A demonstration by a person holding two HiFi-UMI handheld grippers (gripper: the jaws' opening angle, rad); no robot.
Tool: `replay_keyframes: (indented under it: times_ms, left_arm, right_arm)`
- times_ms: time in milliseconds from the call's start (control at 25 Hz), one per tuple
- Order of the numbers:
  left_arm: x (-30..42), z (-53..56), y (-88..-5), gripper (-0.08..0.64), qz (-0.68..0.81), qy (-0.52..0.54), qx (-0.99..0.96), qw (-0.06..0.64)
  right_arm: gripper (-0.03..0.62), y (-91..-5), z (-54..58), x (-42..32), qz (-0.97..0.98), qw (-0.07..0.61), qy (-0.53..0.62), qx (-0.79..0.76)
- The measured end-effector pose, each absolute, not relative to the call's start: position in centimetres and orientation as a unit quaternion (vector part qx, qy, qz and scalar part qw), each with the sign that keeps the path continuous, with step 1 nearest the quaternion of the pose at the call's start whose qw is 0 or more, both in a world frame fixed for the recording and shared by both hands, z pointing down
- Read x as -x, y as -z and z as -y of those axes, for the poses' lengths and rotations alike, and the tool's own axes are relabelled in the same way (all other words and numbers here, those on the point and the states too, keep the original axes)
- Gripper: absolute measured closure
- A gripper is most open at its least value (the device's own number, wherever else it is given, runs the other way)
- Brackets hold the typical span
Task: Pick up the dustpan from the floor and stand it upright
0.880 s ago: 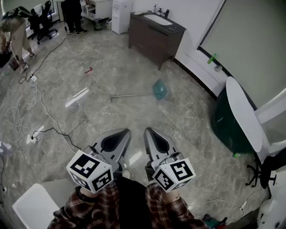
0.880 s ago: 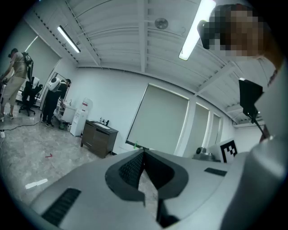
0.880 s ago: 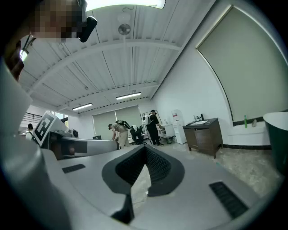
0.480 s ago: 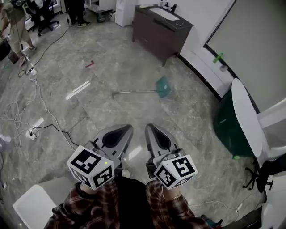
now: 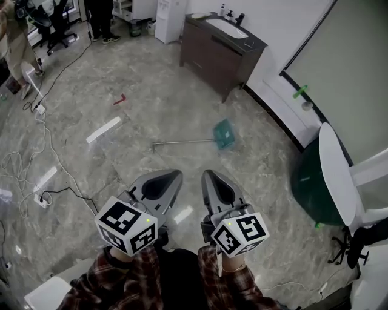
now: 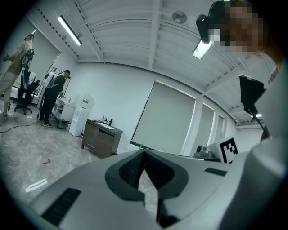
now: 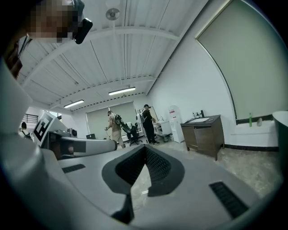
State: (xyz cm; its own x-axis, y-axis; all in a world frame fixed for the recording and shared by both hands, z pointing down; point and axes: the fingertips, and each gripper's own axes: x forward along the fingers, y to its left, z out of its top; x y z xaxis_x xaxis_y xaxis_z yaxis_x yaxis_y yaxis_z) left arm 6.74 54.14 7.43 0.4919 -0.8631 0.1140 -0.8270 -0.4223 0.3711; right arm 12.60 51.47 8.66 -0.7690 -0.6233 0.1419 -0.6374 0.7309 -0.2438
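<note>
The dustpan (image 5: 224, 134) lies flat on the marble floor ahead, a teal scoop with a long thin metal handle (image 5: 182, 143) running to the left. My left gripper (image 5: 177, 174) and right gripper (image 5: 205, 174) hover side by side close to my body, well short of the dustpan. Both are shut with nothing between the jaws, whose tips meet in the left gripper view (image 6: 144, 152) and in the right gripper view (image 7: 145, 147). The dustpan does not show in either gripper view.
A dark wooden cabinet (image 5: 219, 49) with a sink stands against the far wall. A green round bin (image 5: 315, 187) and a white chair (image 5: 341, 175) are at the right. Cables (image 5: 36, 145), a white strip (image 5: 103, 129) and a small red item (image 5: 120, 99) lie on the floor at left. People (image 5: 100, 18) stand far back.
The view has crept forward: the dustpan and the cabinet sit lower and nearer in the picture. Both grippers keep their place in front of me, still shut.
</note>
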Motion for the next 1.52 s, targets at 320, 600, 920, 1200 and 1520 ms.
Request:
replay_keyframes:
  times_ms: [320,600,920,1200,1520]
  left_arm:
    - [-4.1,-48.8,-9.0,0.551,0.474,0.034,-0.854,0.213]
    - [-3.6,-43.9,-10.4,0.551,0.483,0.033,-0.843,0.236]
    - [-4.3,-34.6,-10.7,0.551,0.524,0.043,-0.816,0.24]
    - [-6.4,-25.6,-9.1,0.551,0.568,0.068,-0.788,0.23]
    - [-5.3,-21.4,-9.4,0.551,0.643,0.083,-0.725,0.234]
  right_arm:
    - [0.581,-11.0,-46.1,-10.4,0.911,0.037,-0.17,-0.374]
    - [0.581,-11.9,-41.2,-10.1,0.911,0.051,-0.185,-0.365]
    - [0.581,-12.2,-31.6,-10.7,0.927,0.063,-0.186,-0.321]
    - [0.581,-10.6,-22.5,-12.4,0.945,0.074,-0.175,-0.267]
    - [0.581,-11.9,-17.4,-12.9,0.957,0.107,-0.186,-0.195]
